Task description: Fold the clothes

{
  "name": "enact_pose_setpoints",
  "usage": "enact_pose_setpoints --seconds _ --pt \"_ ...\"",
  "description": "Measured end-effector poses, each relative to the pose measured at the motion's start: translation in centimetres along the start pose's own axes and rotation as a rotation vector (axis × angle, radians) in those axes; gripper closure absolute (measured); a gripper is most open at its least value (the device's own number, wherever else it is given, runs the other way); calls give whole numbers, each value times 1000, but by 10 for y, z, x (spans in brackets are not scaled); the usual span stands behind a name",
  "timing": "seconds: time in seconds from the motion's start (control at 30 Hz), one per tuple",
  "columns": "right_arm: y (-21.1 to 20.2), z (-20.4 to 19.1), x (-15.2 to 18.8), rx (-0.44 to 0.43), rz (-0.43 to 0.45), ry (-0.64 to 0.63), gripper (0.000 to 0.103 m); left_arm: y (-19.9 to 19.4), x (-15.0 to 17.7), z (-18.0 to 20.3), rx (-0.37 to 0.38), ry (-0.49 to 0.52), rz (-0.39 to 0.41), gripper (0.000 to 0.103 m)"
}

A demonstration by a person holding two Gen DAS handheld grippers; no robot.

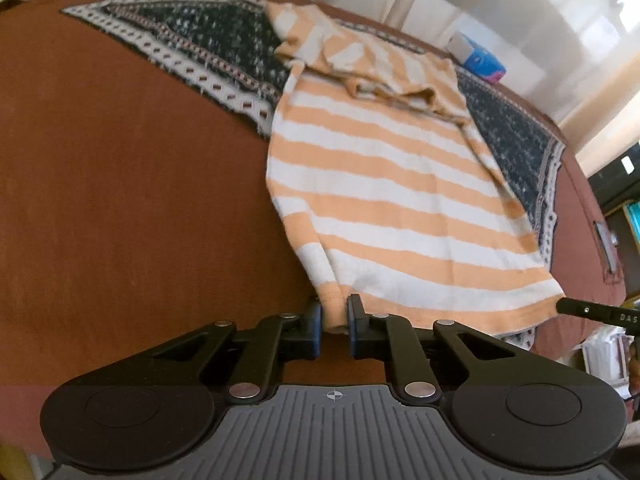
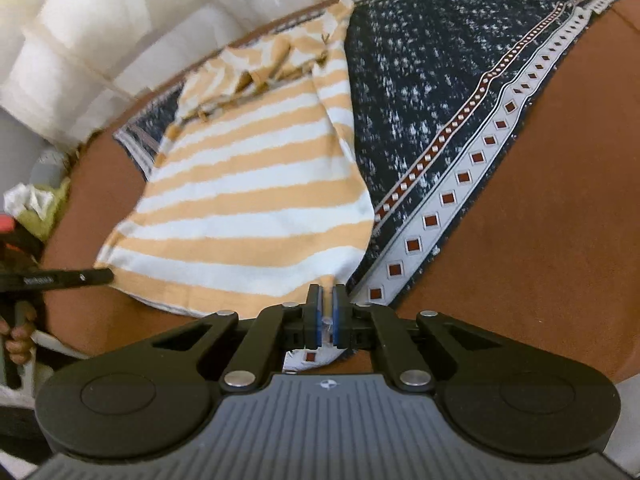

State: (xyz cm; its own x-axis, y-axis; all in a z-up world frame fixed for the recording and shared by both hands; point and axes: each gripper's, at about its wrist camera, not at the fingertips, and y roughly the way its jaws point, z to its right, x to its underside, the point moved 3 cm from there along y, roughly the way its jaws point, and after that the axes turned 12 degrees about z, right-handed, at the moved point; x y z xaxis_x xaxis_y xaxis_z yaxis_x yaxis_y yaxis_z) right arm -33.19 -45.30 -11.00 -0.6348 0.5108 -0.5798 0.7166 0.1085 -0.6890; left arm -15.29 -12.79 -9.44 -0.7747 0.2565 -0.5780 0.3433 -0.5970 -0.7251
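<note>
Both claws pinch the near hem corners of the orange-and-white striped knit shirt [image 1: 384, 184] — left claw [image 1: 333, 318], right claw [image 2: 327, 312] clamped shut — ready to lift and fold it over the dark patterned cloth [image 2: 432, 100].

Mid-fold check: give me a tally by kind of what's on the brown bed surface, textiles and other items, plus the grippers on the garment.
Garments: 1, the orange-and-white striped knit shirt
Patterned cloths: 1, the dark blue woven cloth with white diamond border under the shirt
Boxes: 1, the small blue-and-white box at the far edge
Grippers: 2, left gripper and right gripper, each shut on the shirt's near hem
Total: 5
</note>
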Motion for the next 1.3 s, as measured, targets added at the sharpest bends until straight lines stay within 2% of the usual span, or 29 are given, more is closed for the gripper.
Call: enact_pose_setpoints --seconds 0.23,0.37,0.47,0.63,0.83,0.9,0.97,1.3 --pt "-25 -3 -48 -114 134 139 98 -20 -55 11 74 -16 94 95" --pt "-15 -7 -99 -147 234 166 98 1 -100 4 95 -77 146 94" --pt "9 -5 -133 -132 263 182 98 29 -130 -4 87 -99 165 94" --pt "66 4 -170 -75 232 182 98 81 -161 -20 55 -136 135 94" --pt "126 14 -175 12 150 185 98 124 -167 -32 36 -165 69 92" --pt "134 18 -174 23 139 203 98 129 -167 -34 35 -167 59 90" --pt "138 20 -173 32 126 207 98 133 -169 -36 40 -173 53 83" --pt "150 34 -180 65 93 243 98 150 -186 -42 35 -198 66 83"
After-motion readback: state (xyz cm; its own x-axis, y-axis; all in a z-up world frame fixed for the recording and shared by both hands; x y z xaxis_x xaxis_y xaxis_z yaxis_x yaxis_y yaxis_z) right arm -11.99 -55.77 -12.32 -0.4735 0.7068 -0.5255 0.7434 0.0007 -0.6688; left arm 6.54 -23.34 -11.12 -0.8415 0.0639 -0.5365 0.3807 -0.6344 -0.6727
